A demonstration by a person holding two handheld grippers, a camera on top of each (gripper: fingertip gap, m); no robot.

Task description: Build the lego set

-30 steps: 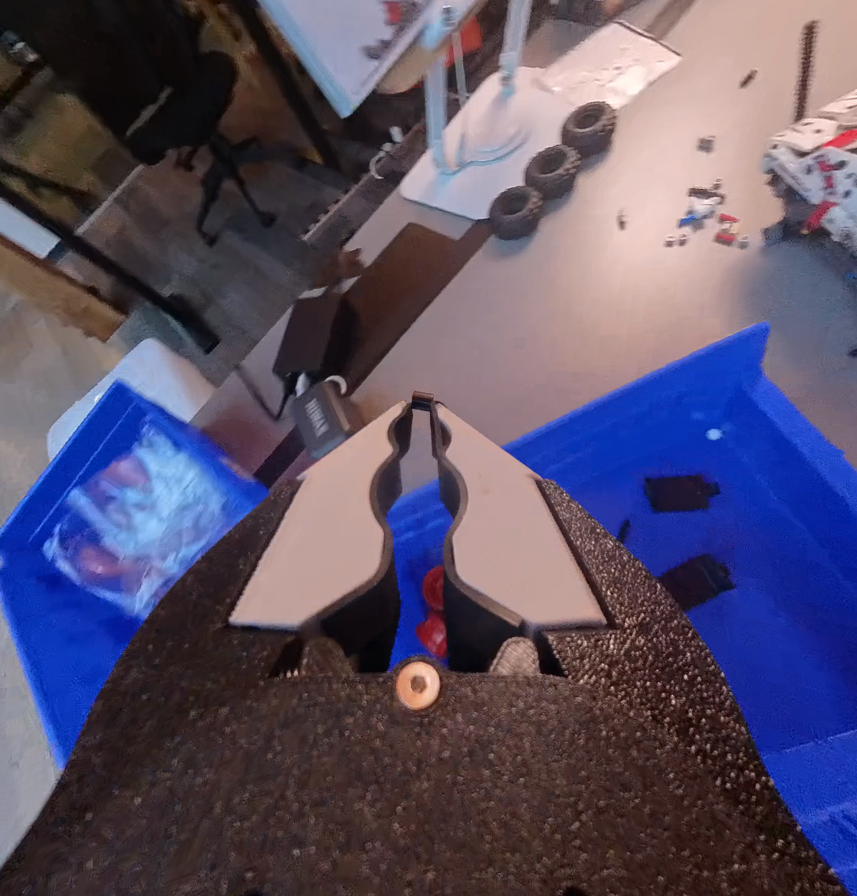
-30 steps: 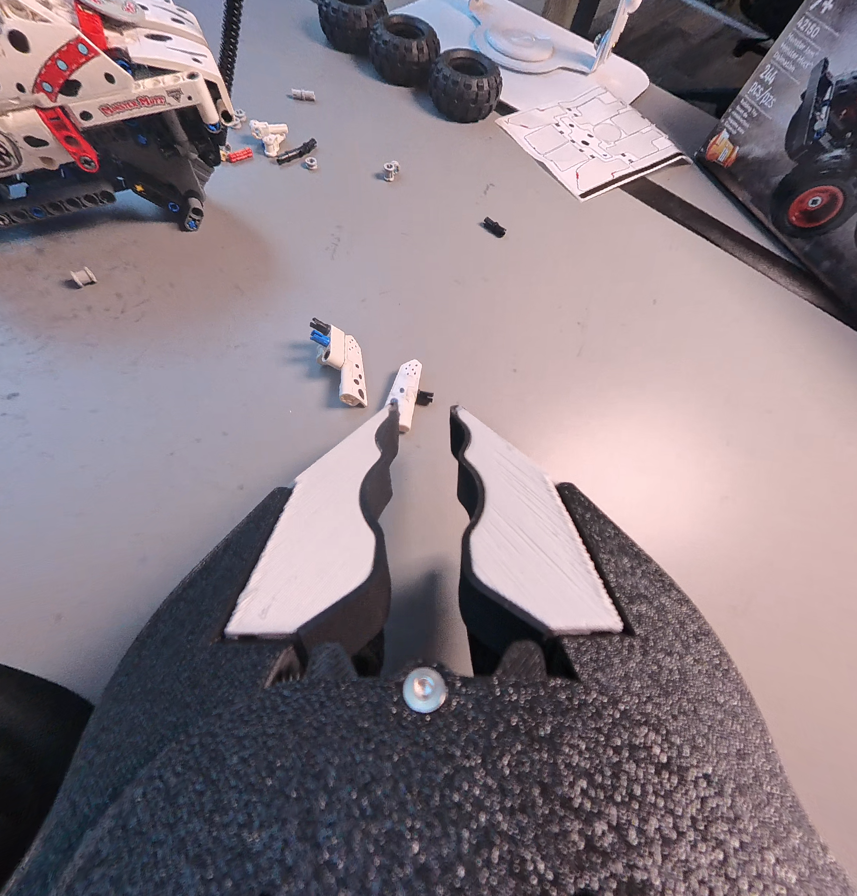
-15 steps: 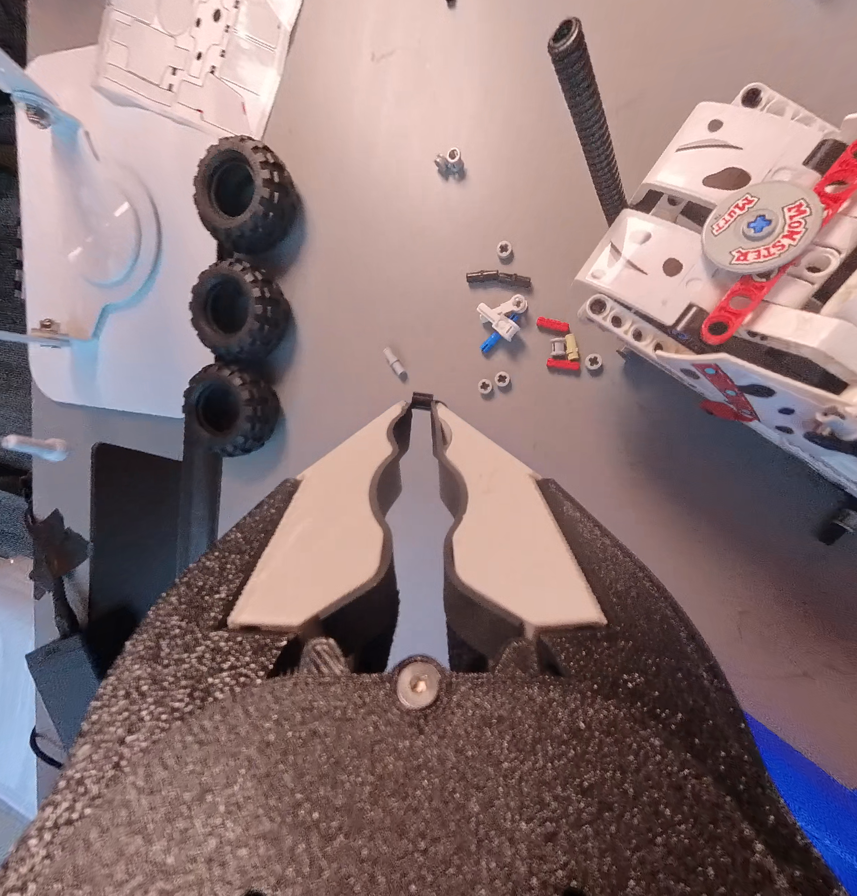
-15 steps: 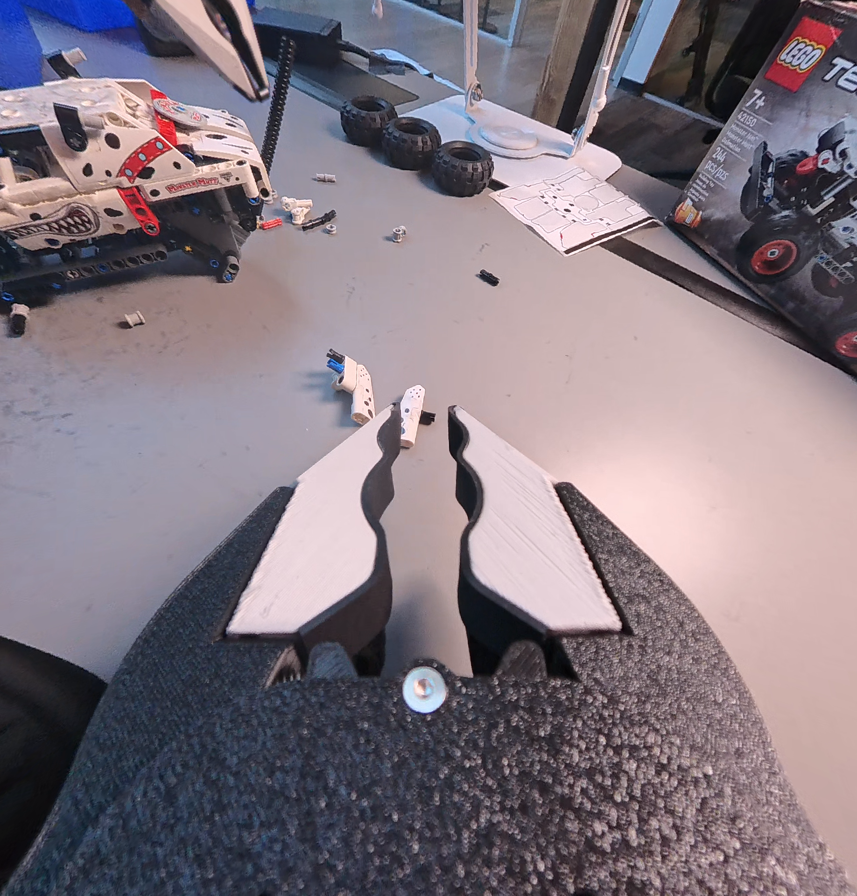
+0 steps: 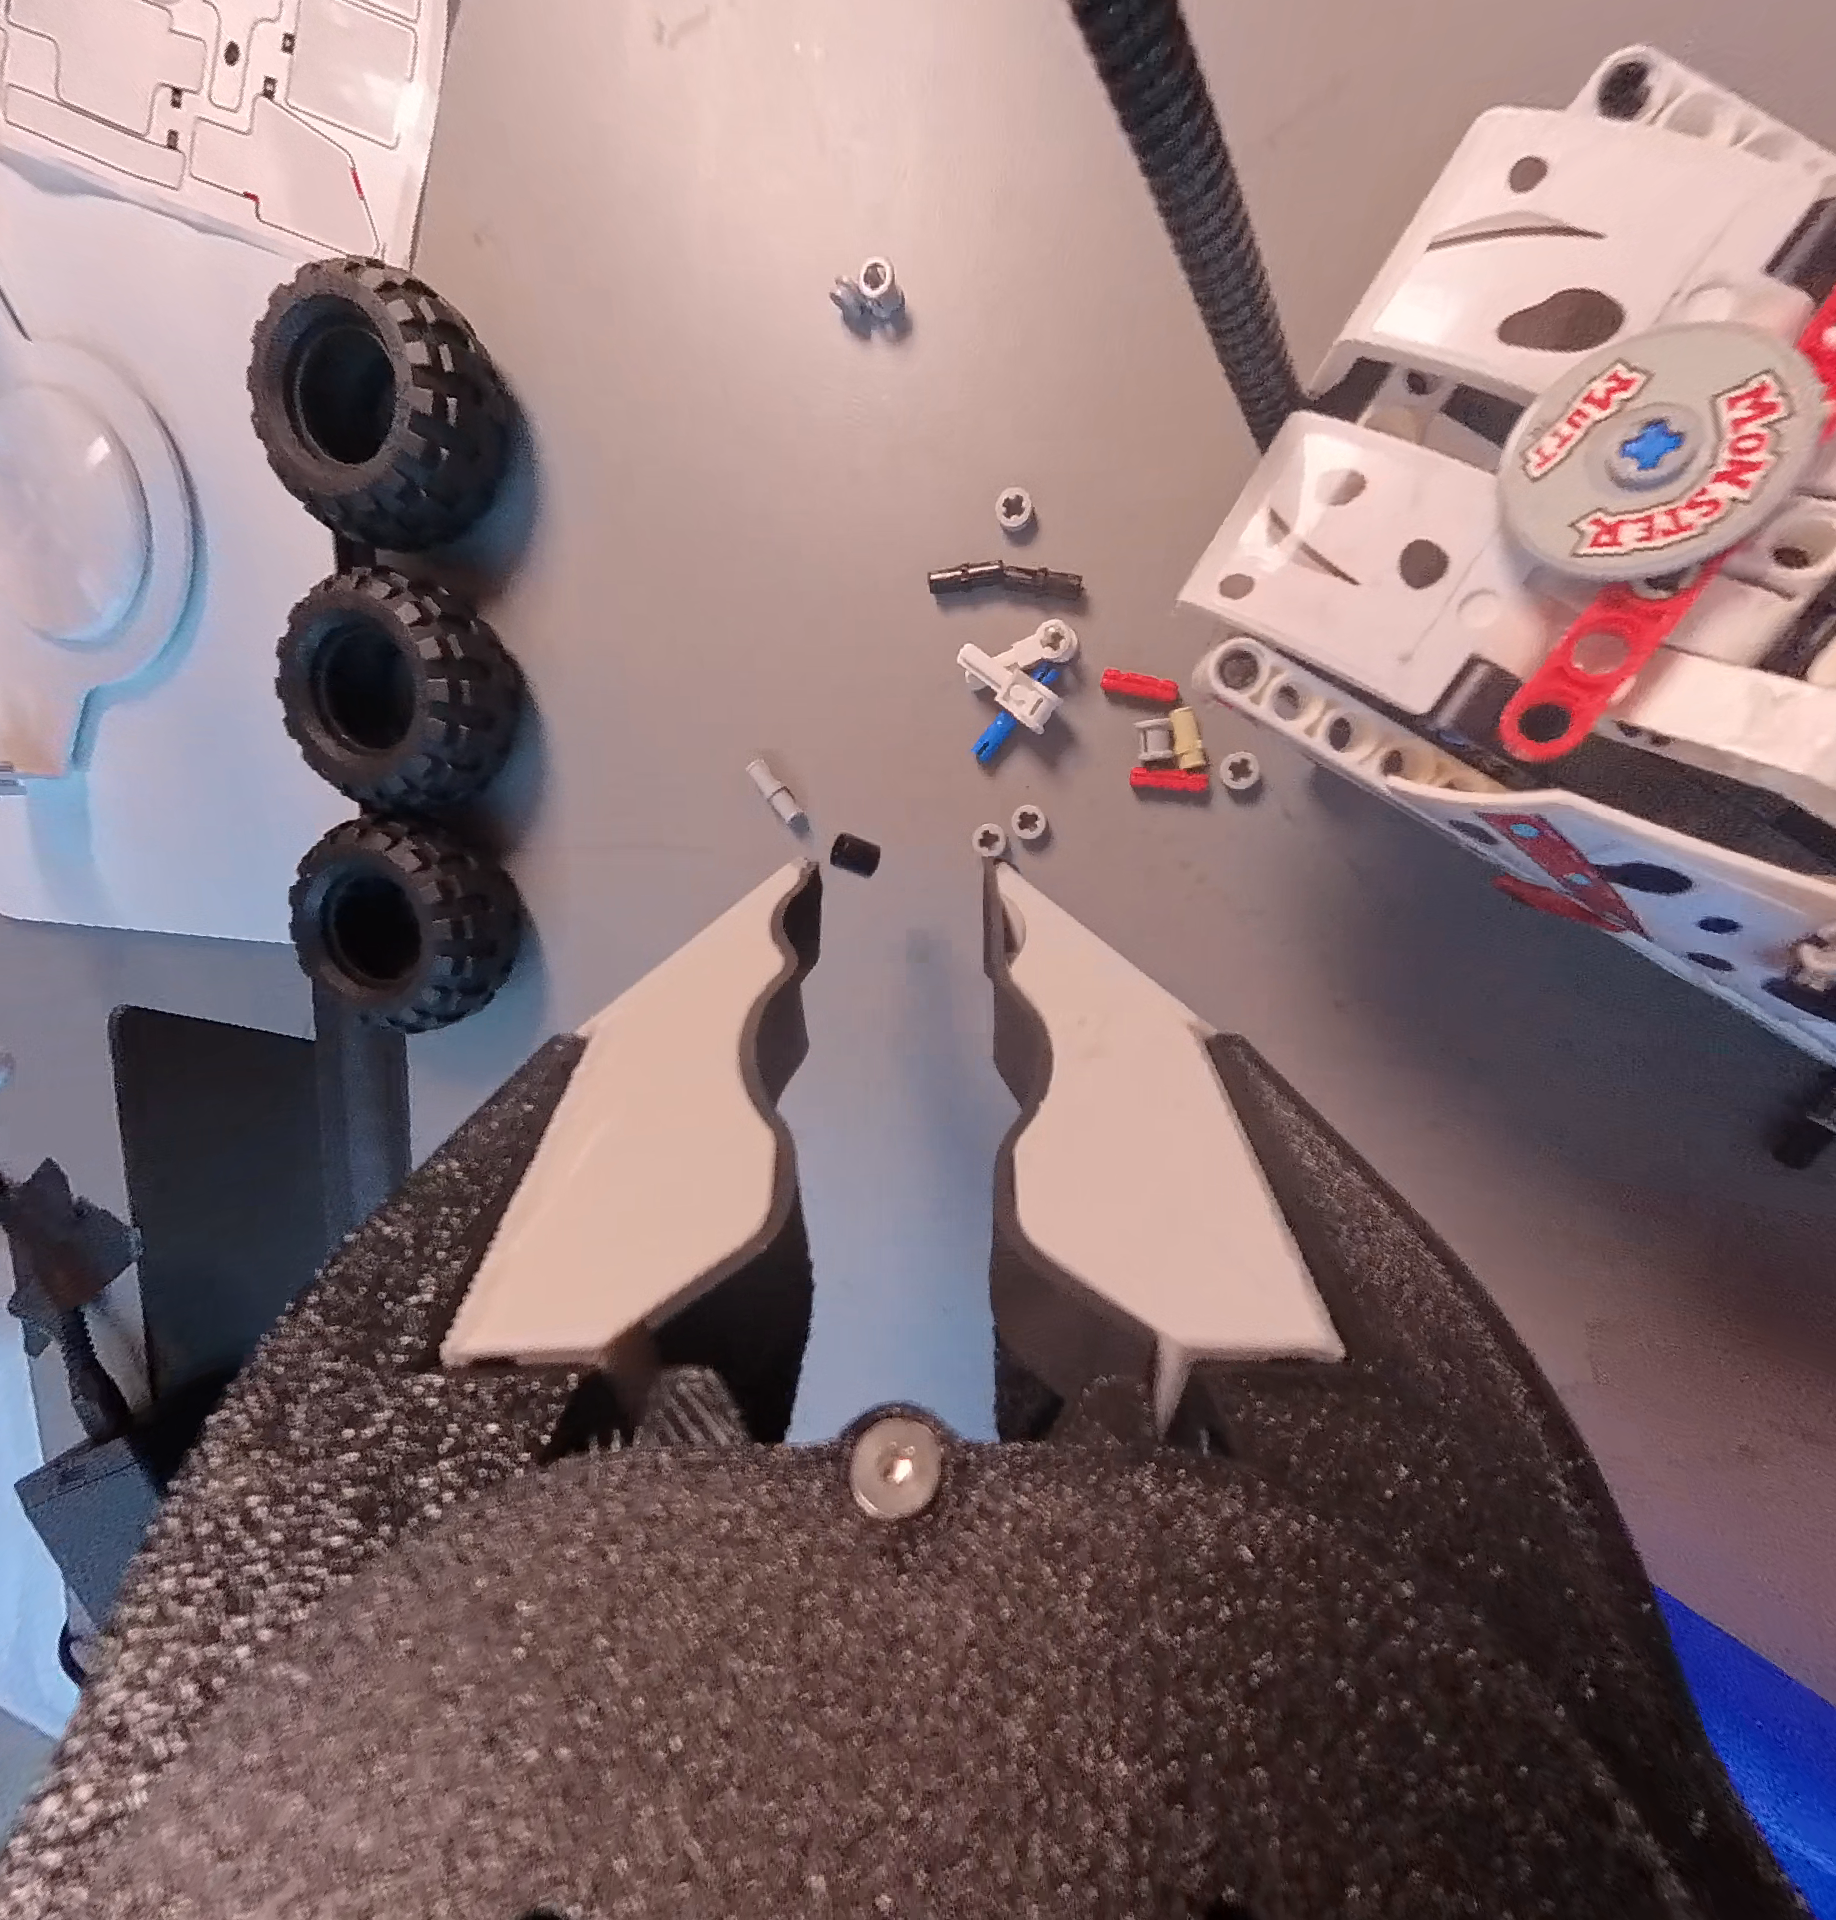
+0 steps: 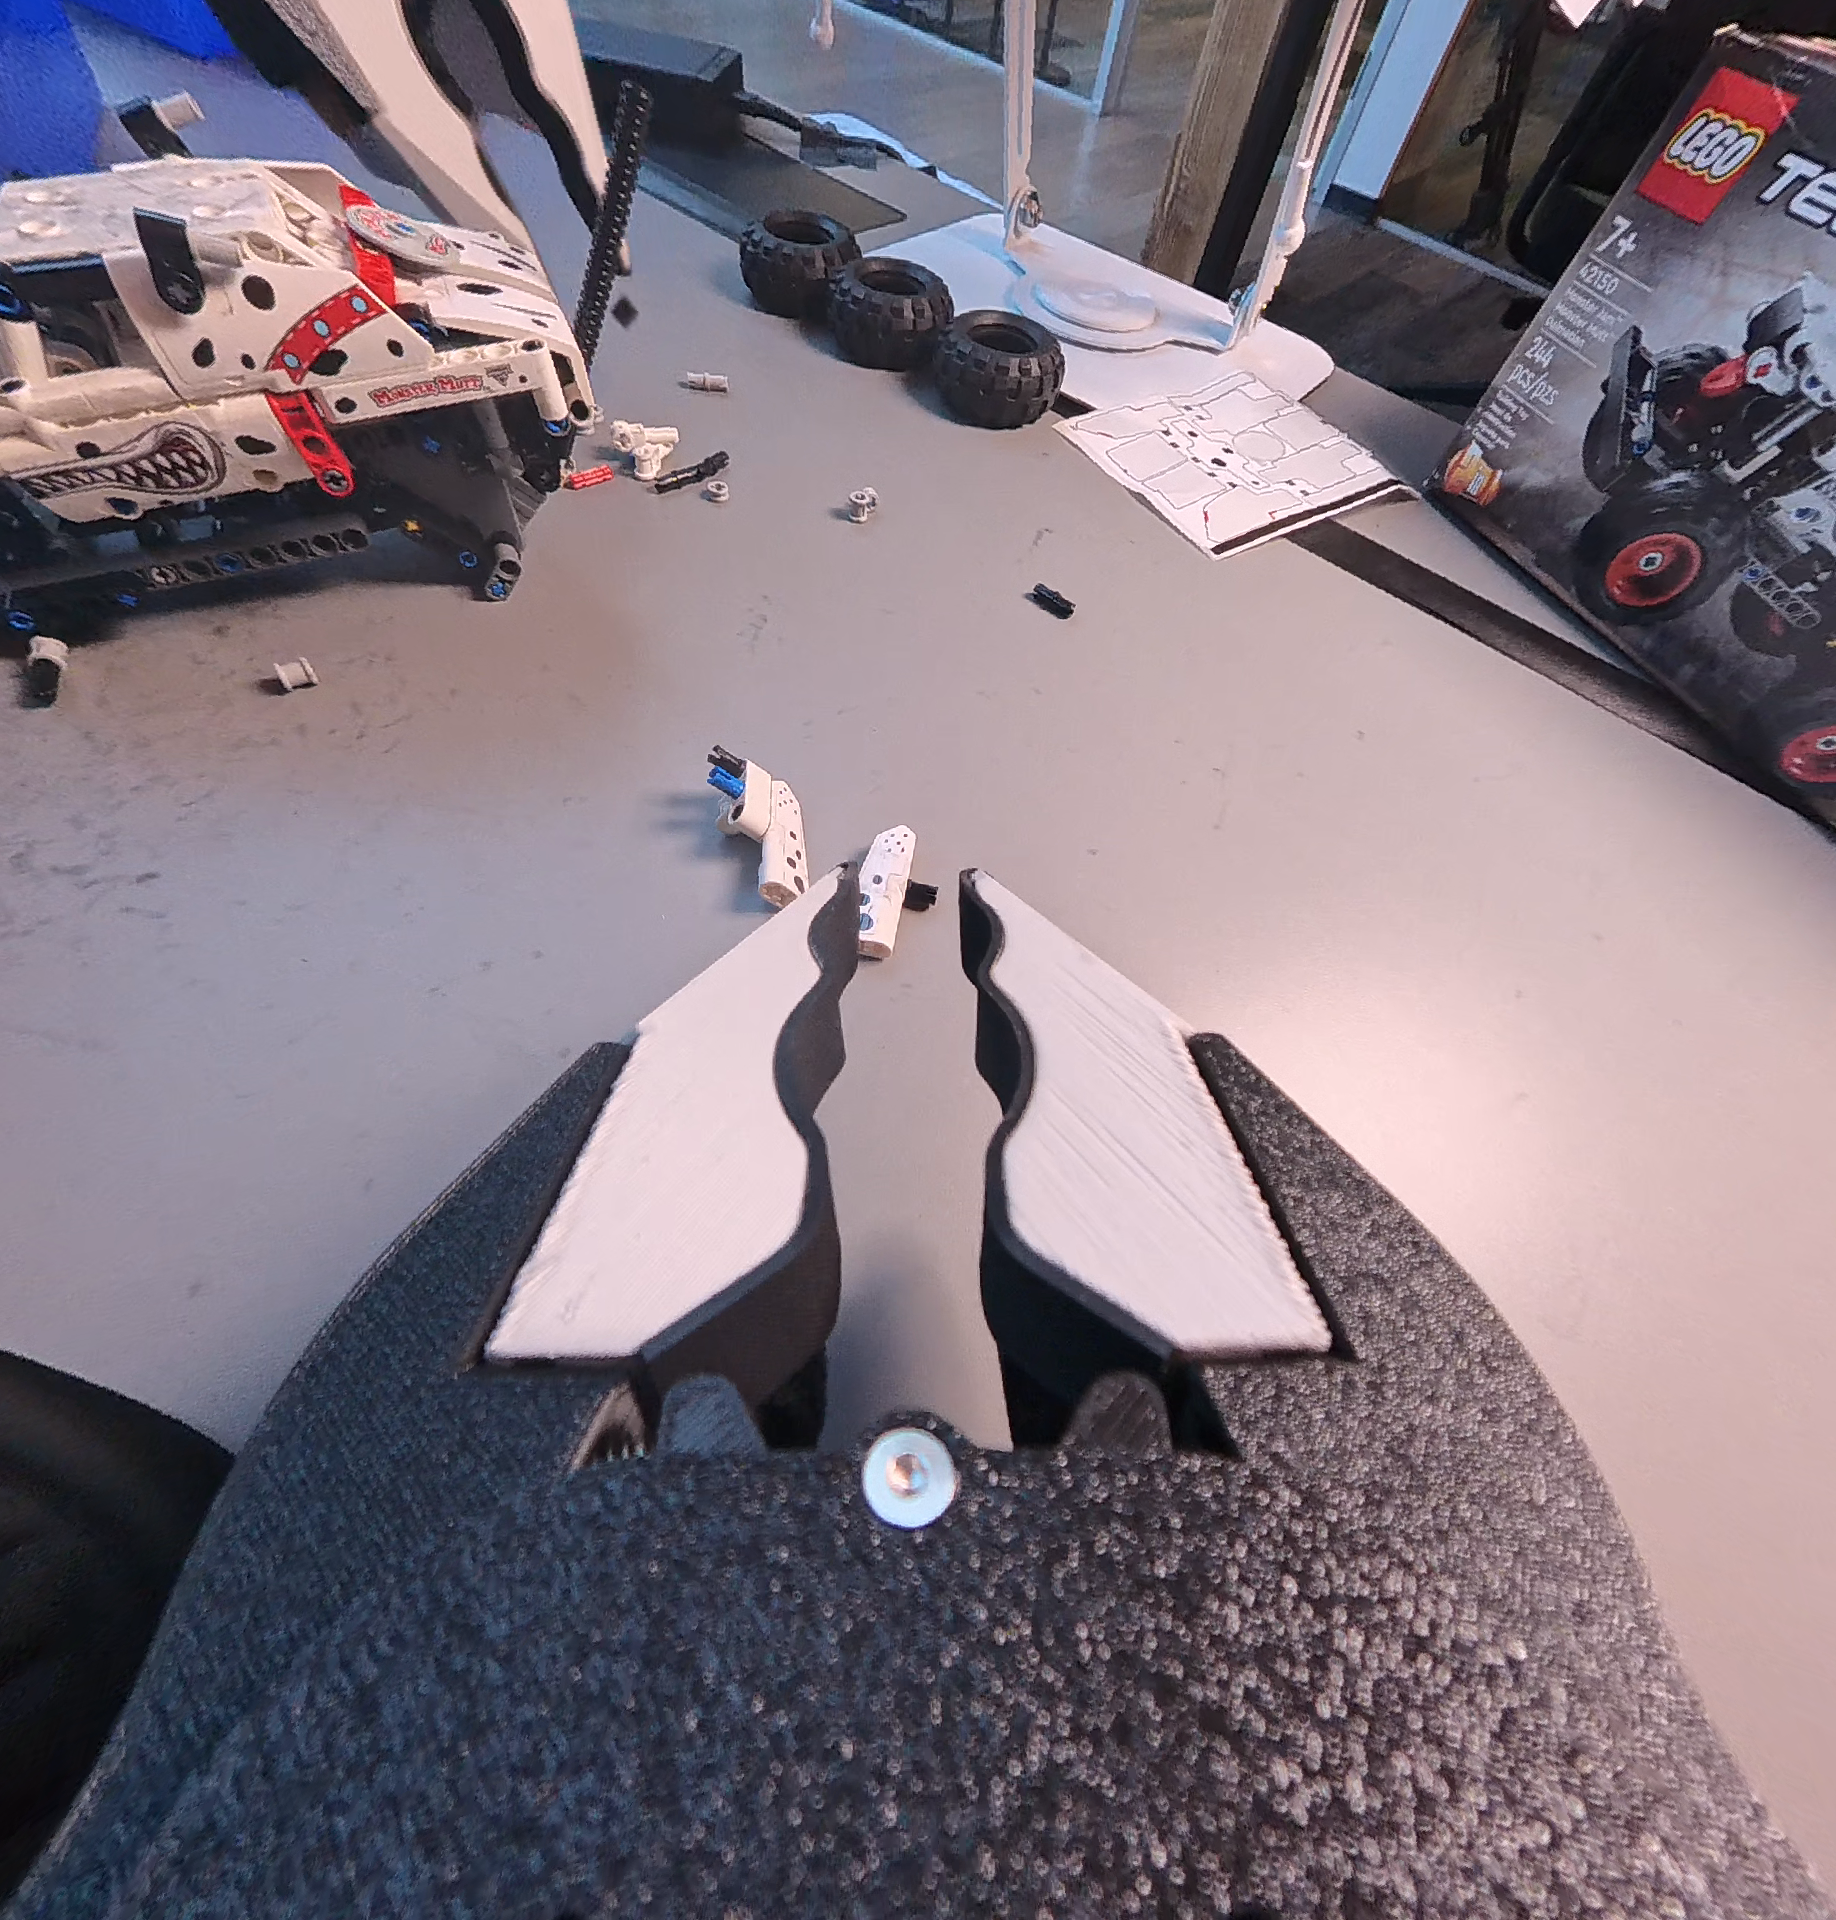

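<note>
The left tongs [image 5: 901, 878], clamped on a small black piece [image 5: 855, 853] half a second ago, now stand wide above the grey bench [image 5: 685, 416], the piece dropping free just off the left tip, beside a grey pin [image 5: 778, 792] and the scatter of small parts [image 5: 1059, 686]. The delivery from the bin looks done, adding one more part to the working pile. The right tongs [image 6: 909, 883] stay narrowly parted and empty, low over a white spotted piece [image 6: 885, 888] touching the left tip. The part-built white truck [image 6: 228, 374] stands well beyond, three black tyres [image 6: 898, 312] and the set's box [image 6: 1724, 416] farther out; wheels are not yet fitted
</note>
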